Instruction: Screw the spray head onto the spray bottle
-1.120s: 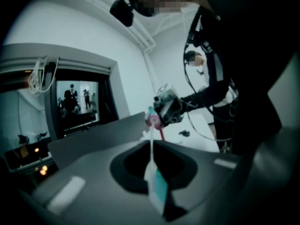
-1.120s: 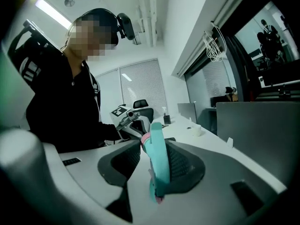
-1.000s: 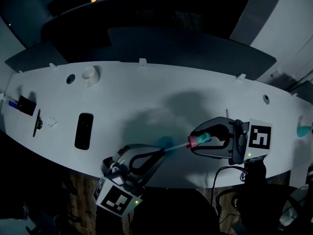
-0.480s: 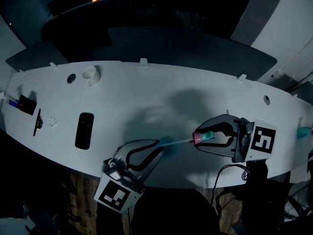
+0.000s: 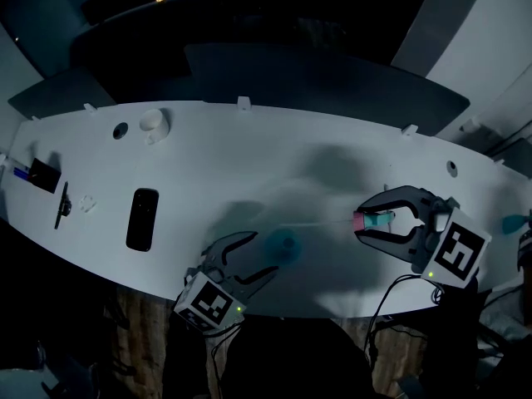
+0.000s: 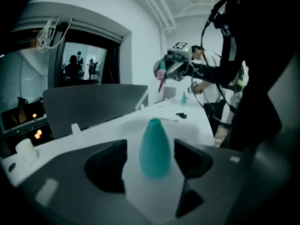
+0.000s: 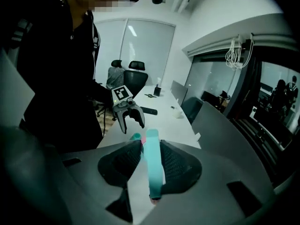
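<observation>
The teal spray bottle (image 6: 154,146) stands upright near the front edge of the white worktop (image 5: 249,156), about midway along. The left gripper (image 5: 262,254) brackets it; its jaws have just been opening and now stand wide, pads clear of the bottle's sides. Further right, the right gripper (image 5: 364,223) is clamped on the spray head (image 7: 153,165), whose thin tube reaches towards the bottle. Probably best: steady the bottle again, feed the tube down the neck, seat the collar squarely, then twist.

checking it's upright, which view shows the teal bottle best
The left gripper view: the teal bottle stands upright, close up, between the fingers of the left gripper, which have just been opening. The head view gives only a dim blob from above; the right gripper view barely a teal tip.
</observation>
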